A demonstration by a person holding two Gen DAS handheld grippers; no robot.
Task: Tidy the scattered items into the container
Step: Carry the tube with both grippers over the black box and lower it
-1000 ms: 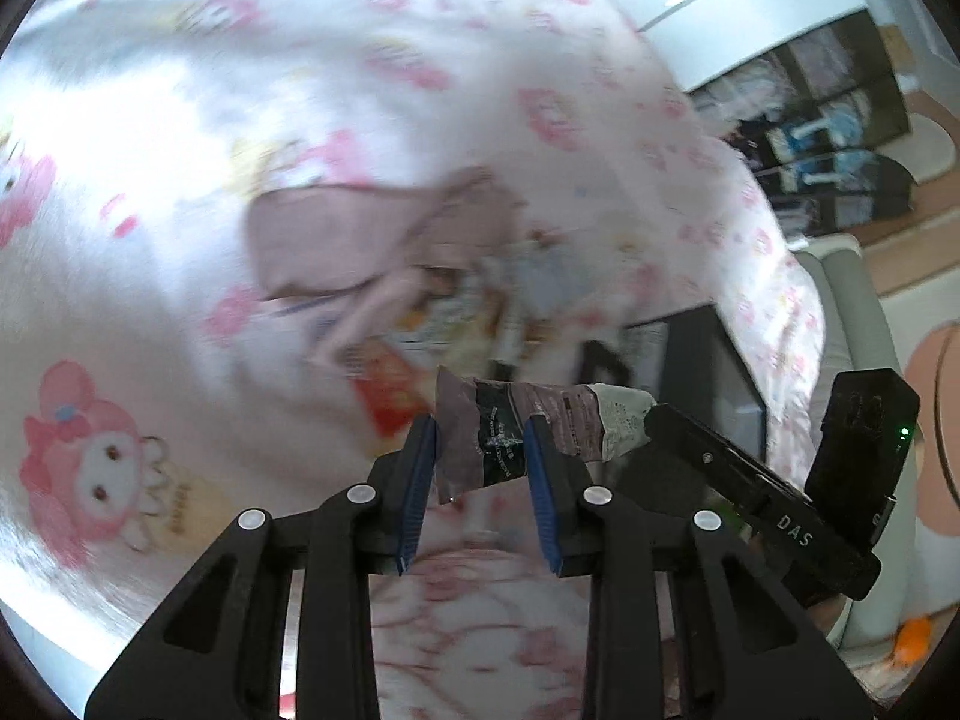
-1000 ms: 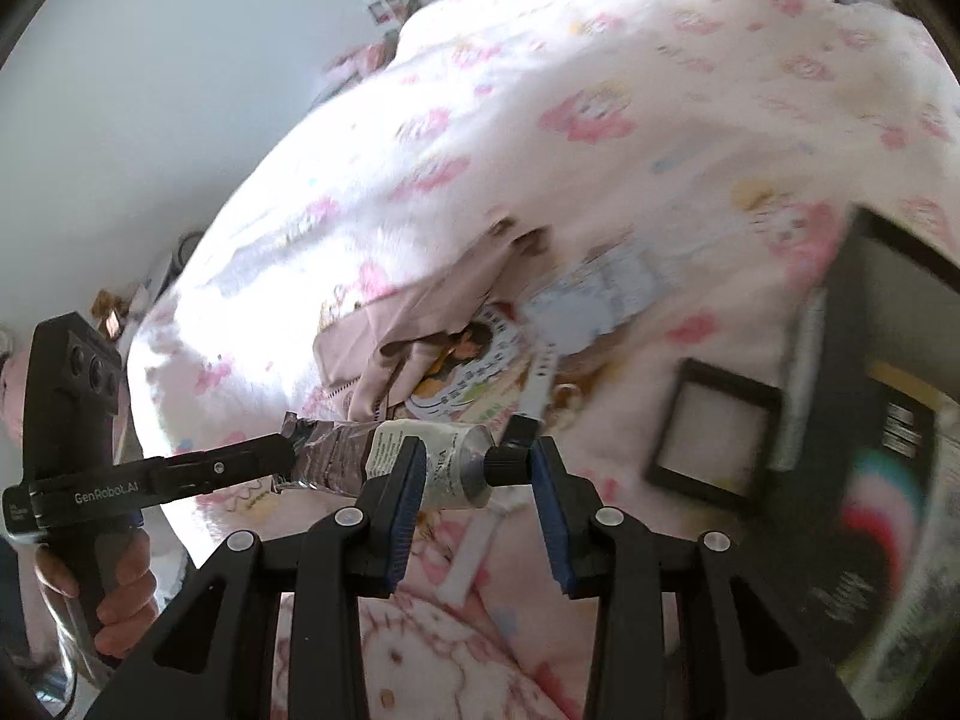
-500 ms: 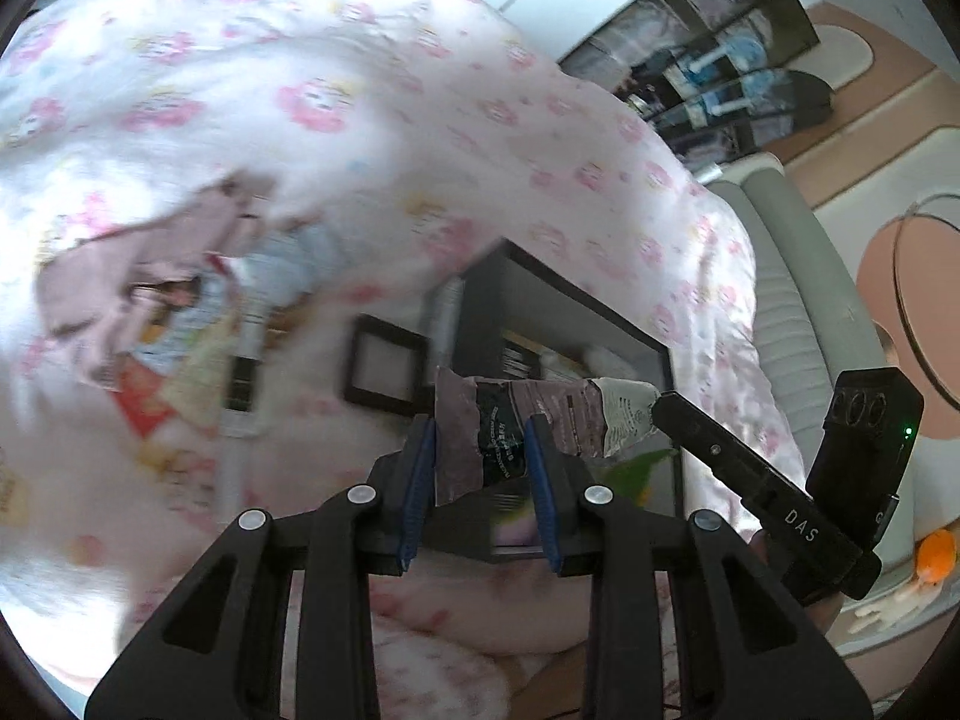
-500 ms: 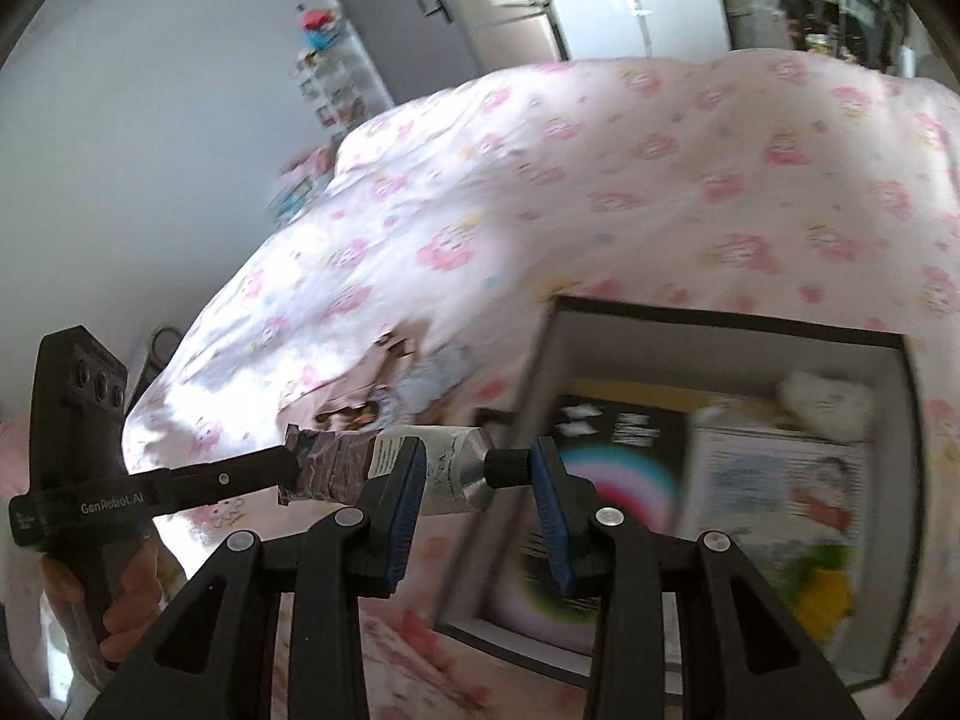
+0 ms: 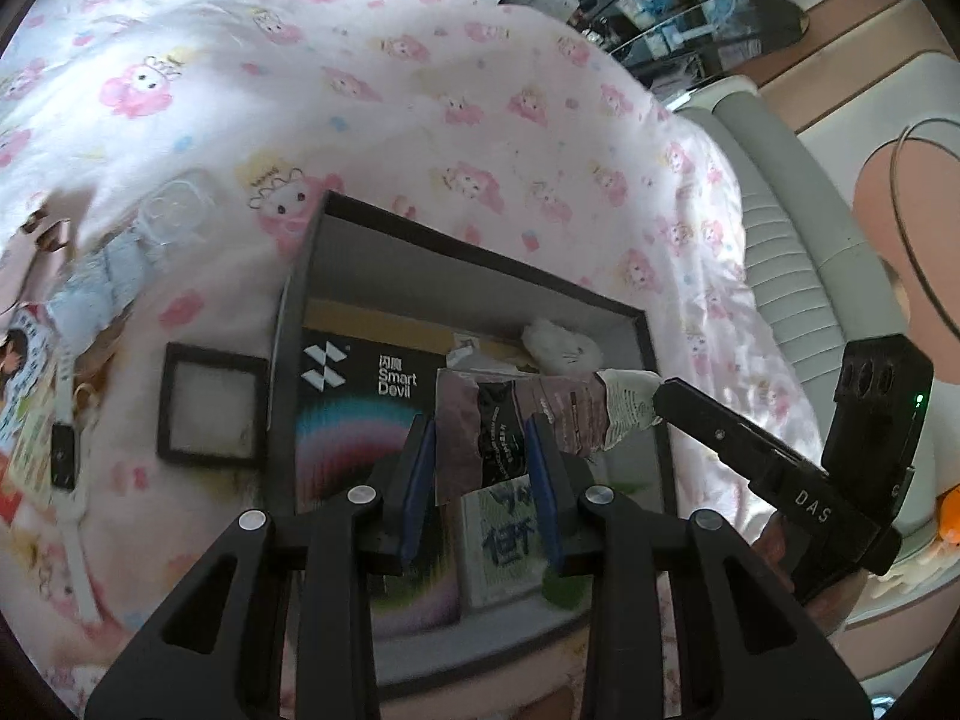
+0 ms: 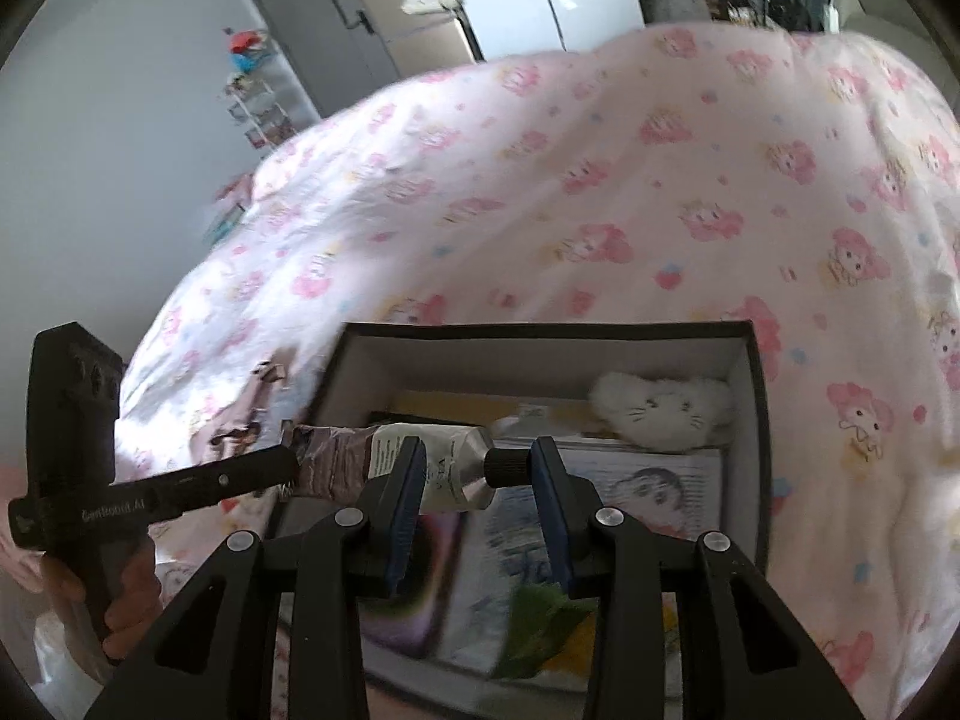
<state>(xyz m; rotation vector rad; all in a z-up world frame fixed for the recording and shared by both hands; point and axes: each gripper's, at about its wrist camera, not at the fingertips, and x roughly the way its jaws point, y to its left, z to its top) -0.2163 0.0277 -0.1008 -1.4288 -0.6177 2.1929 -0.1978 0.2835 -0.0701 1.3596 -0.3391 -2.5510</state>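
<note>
1. Left wrist view alone shows what lies left of the box (image 5: 300,324) on the pink bedspread (image 5: 420,120): a black square frame (image 5: 211,411), a white watch (image 5: 65,456), a clear round case (image 5: 174,213) and blurred printed cards at the left edge.
2. Right wrist view alone shows the far room: a grey door (image 6: 312,18) and a cluttered shelf (image 6: 258,102), plus the person's hand (image 6: 129,600) around the left gripper's handle.
3. One tube (image 5: 540,414) hangs over the open box, carried by both tools. The left gripper (image 5: 483,462) pinches its crumpled flat end; the right gripper (image 6: 477,471) holds the cap end, the left pad on the tube's shoulder, the right pad at the black cap (image 6: 504,468).
4. Readable writing: "Smart Devil" on the black packet (image 5: 360,396) in the box, "DAS" on the right gripper's finger, "GenRobot.AI" on the left one's. The tube's print is too small to read.
5. Count inside the box: one white plush cat face (image 6: 660,408), one black packet, one drawn booklet (image 6: 636,498), something green (image 6: 540,618), blurred.
</note>
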